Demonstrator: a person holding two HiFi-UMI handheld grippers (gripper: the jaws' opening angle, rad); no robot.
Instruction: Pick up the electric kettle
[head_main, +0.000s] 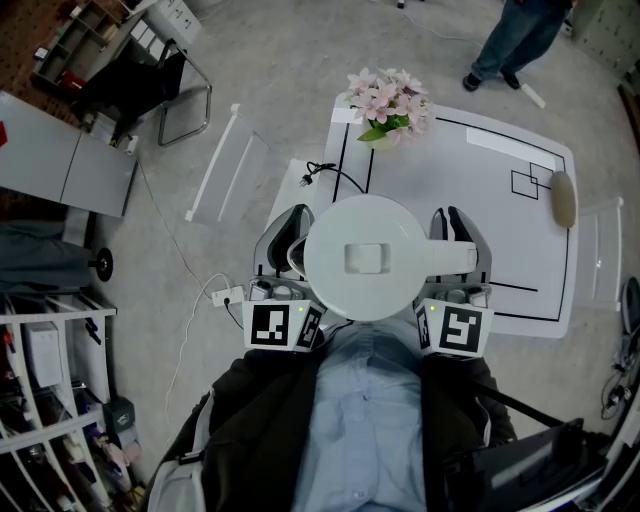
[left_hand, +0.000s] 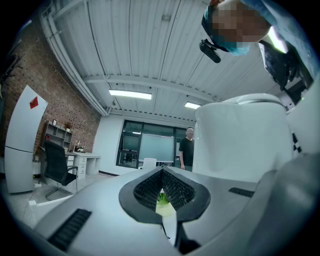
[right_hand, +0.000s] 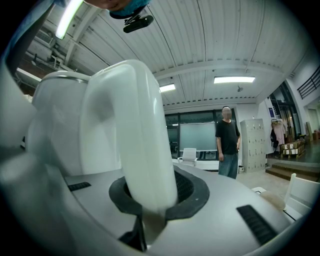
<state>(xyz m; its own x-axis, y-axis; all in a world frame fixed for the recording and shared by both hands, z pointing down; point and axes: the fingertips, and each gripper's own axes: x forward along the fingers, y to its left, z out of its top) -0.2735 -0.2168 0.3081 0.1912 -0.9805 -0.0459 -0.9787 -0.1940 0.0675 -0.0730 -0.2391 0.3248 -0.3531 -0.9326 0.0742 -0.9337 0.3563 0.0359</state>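
Note:
The white electric kettle (head_main: 368, 258) hangs in the air above the near edge of the table, seen from above with its lid up. Its handle (right_hand: 135, 135) runs between the jaws of my right gripper (head_main: 455, 238), which is shut on it. In the right gripper view the kettle's body (right_hand: 55, 125) fills the left side. My left gripper (head_main: 287, 240) sits level at the kettle's opposite side. Its pads (left_hand: 145, 192) meet at the tips with nothing between them, and the kettle's wall (left_hand: 240, 135) stands just to its right.
A white table (head_main: 500, 200) with black lines carries a bunch of pink flowers (head_main: 388, 100), a black cord with a plug (head_main: 322, 172) and a beige oblong thing (head_main: 564, 198). A person (head_main: 515, 40) stands beyond the table. A white rack (head_main: 220, 160) lies on the floor at the left.

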